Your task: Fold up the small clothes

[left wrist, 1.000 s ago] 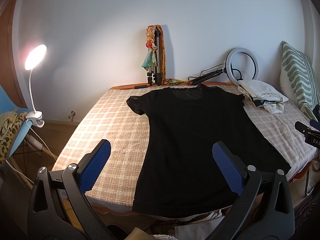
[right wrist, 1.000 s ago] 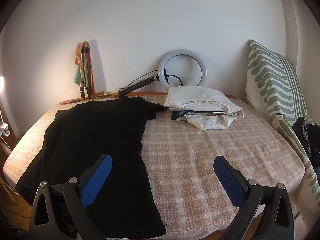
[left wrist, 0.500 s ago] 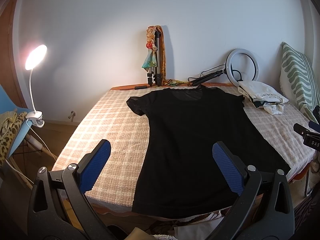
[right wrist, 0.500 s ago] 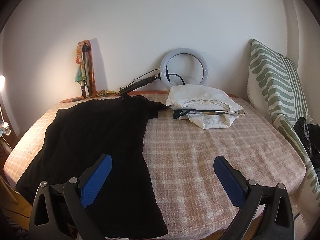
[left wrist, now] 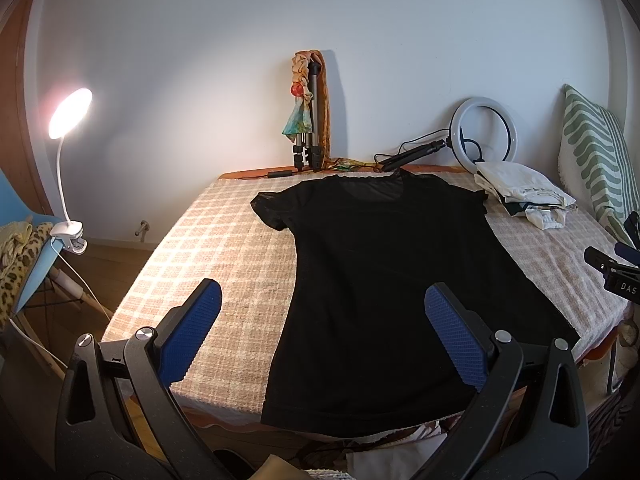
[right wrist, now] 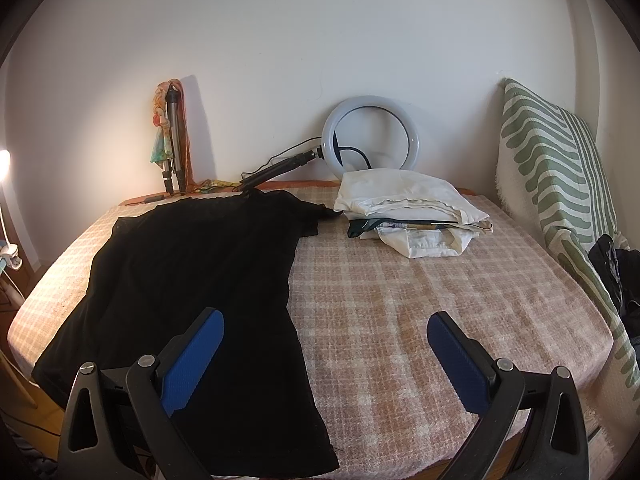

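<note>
Shirt (left wrist: 384,264) flat on bed, ahead of both wide-spread claws, untouched

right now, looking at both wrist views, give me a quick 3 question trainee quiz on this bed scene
1. True or false: the left gripper is shut on the black short-sleeved t-shirt.
2. Multiple choice: where does the stack of folded white clothes lie?
A. on top of the t-shirt
B. on the checked pink-and-cream bedspread, beside the shirt's sleeve, in front of the white ring light
C. on the blue chair
3. Fill in: the t-shirt lies spread flat with its collar toward the ____ and its hem at the bed's near edge.

Key
1. False: both its blue-padded jaws stand wide apart, and so do those of the right gripper.
2. B
3. wall
</note>
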`<action>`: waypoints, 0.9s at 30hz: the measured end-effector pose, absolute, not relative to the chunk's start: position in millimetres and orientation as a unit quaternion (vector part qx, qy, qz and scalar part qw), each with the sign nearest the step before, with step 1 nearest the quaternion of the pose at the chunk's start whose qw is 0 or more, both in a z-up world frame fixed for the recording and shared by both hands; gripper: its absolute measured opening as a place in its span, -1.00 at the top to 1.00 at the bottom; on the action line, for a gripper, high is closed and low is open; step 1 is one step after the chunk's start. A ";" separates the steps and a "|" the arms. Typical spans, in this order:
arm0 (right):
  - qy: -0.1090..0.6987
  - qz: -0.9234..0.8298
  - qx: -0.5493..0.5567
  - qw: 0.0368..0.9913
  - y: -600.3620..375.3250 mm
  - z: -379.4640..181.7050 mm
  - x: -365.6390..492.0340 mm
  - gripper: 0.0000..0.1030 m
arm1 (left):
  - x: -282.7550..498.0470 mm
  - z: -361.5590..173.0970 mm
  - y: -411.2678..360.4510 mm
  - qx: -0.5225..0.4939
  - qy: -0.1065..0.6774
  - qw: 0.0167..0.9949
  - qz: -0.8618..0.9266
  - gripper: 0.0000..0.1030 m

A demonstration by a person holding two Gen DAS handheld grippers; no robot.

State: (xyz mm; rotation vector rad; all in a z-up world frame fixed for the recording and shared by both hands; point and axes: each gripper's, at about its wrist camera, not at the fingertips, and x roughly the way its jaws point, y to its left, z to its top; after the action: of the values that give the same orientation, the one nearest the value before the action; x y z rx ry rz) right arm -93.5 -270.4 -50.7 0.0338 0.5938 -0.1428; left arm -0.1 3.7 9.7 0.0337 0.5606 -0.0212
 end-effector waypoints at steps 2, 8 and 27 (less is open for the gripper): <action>0.293 -0.069 0.017 0.953 -270.8 -49.6 -93.1 -0.99 | 0.1 10.1 3.3 0.016 0.277 0.961 -0.010 -1.00; 0.293 -0.069 0.018 0.953 -271.3 -48.5 -92.9 -0.99 | -0.2 10.6 3.5 0.016 0.277 0.961 -0.011 -1.00; 0.295 -0.069 0.017 0.953 -270.2 -48.3 -92.8 -0.99 | -0.5 9.5 4.9 0.015 0.277 0.961 -0.011 -1.00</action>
State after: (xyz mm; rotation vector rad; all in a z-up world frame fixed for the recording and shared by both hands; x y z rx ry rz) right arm -92.8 -270.2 -48.3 0.0342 0.5993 -0.1395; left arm -0.5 4.9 9.5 0.0301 0.5610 -0.0215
